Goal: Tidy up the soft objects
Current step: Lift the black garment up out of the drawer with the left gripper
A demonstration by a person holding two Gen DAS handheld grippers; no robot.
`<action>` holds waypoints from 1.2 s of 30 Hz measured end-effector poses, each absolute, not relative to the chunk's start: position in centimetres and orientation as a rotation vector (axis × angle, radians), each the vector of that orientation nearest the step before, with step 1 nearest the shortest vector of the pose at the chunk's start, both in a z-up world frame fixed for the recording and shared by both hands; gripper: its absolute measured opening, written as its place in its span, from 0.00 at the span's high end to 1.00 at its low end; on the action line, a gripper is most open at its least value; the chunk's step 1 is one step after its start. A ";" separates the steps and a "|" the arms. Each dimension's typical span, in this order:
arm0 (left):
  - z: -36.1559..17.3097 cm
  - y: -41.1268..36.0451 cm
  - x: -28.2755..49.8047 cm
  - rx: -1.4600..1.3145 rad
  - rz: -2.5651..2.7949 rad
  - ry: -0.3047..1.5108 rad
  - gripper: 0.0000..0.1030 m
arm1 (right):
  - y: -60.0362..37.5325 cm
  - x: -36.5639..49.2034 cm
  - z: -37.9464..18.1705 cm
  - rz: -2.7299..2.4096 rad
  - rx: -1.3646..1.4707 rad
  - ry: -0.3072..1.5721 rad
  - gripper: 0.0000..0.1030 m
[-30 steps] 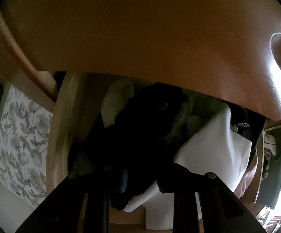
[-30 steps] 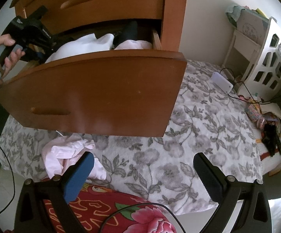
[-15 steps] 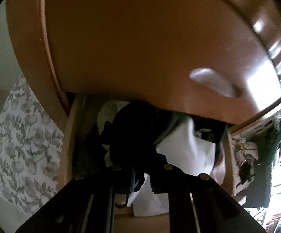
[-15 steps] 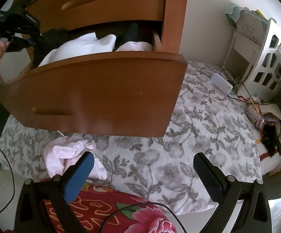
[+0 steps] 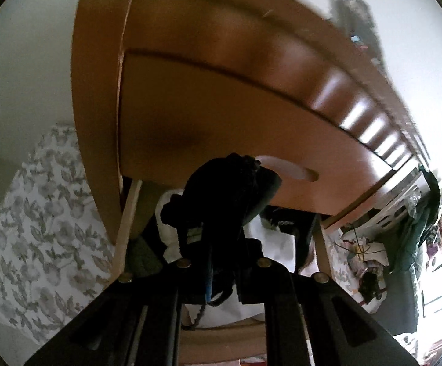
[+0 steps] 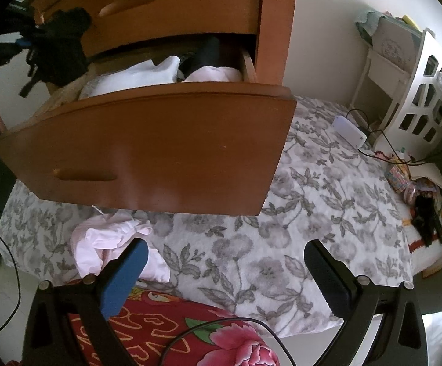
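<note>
Nearest in the right wrist view, right tongs (image 6: 224, 274) standing wide apart with nothing between, poised over a red floral cloth (image 6: 172, 335) and the grey-flowered bed (image 6: 312, 213). Just past the blue pad, a crumpled pink garment (image 6: 111, 247) lying on the bed below the open drawer (image 6: 160, 146). In the drawer, white folded clothes (image 6: 141, 76) and a dark piece behind. Farther left, left tongs (image 5: 221, 271), having just been closing, now clamped on a black garment (image 5: 224, 201), raised above the drawer's left end. Garment bunched, long axis running out from the tongs toward the upper drawer front, loose straps dangling down (image 6: 59, 52).
</note>
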State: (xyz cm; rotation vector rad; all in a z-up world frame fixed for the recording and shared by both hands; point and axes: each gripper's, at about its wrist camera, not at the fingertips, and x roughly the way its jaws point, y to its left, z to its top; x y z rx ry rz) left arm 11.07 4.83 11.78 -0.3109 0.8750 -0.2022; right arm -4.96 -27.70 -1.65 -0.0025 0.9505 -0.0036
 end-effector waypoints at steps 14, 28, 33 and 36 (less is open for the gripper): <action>14.5 3.7 4.3 -0.293 -0.174 0.760 0.89 | -27.2 -5.8 -0.7 0.009 0.000 0.920 0.00; 11.7 3.0 -0.8 -0.289 -0.135 0.848 0.89 | -26.5 -6.6 0.3 0.030 -0.005 0.890 0.00; 11.7 3.6 -1.6 -0.303 -0.114 0.854 0.89 | -26.3 -7.1 0.9 0.033 -0.007 0.873 0.00; 11.8 3.7 -2.1 -0.307 -0.109 0.859 0.89 | -26.2 -7.3 1.2 0.031 -0.006 0.864 0.00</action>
